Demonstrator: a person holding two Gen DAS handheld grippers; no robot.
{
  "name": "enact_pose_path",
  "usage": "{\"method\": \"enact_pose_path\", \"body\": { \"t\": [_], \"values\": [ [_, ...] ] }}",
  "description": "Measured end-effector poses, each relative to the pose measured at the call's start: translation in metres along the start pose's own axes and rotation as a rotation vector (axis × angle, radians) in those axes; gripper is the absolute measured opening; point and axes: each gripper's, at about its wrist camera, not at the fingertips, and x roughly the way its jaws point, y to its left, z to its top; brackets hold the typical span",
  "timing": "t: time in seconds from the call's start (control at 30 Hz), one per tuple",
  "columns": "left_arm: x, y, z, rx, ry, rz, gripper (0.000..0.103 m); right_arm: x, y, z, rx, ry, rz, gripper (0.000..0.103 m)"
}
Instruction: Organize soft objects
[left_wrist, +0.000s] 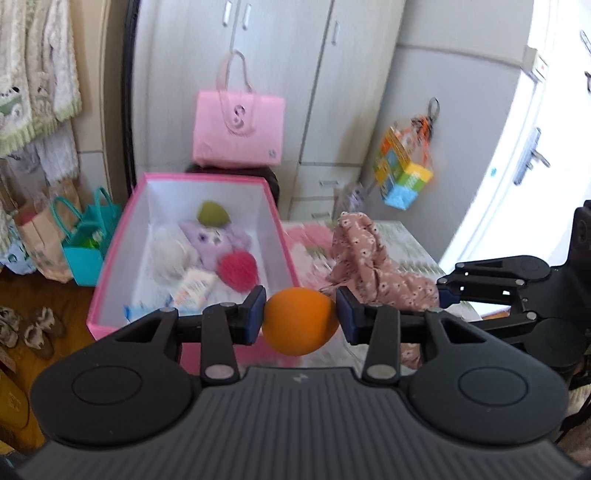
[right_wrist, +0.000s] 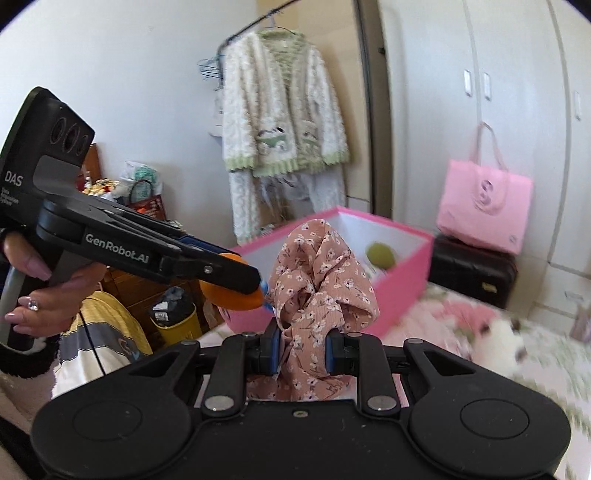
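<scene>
Both tools loaded, heading for the pink box

The orange ball (left_wrist: 300, 320) is pinched in the left tool (left_wrist: 301, 310) just short of the pink box (left_wrist: 280, 236); the floral cloth (right_wrist: 317, 288) is clamped in the right tool (right_wrist: 302, 350) above the bed (right_wrist: 535, 365). Best to carry each over the rim before letting go. The left tool reads "GenRobot.AI" and "DAS".

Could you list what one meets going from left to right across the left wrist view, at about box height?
Teal bag → pink box → orange ball in the left claw → floral cloth → right claw.
</scene>
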Motion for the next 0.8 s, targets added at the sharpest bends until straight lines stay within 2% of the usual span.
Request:
{"method": "enact_pose_path", "body": {
  "t": [0.23,0.33,0.63,0.73,0.8],
  "values": [
    [0.032,0.039,0.019,-0.088,-0.033,0.010,0.040,0.051,-0.021,0.030,0.065,0.003,0.058,0.028],
    [0.051,0.053,0.025,-0.110,-0.032,0.053,0.040,0.075,-0.030,0.039,0.079,0.011,0.061,0.028],
    [0.099,0.087,0.028,-0.177,0.047,0.102,0.040,0.137,-0.049,0.043,0.116,0.120,0.046,0.030],
    [0.104,0.092,0.028,-0.187,0.057,0.113,0.040,0.149,-0.048,0.045,0.078,0.149,0.042,0.030],
    [0.108,0.096,0.028,-0.204,0.064,0.104,0.040,0.149,-0.041,0.046,-0.006,0.133,-0.008,0.031]
  ]
}}
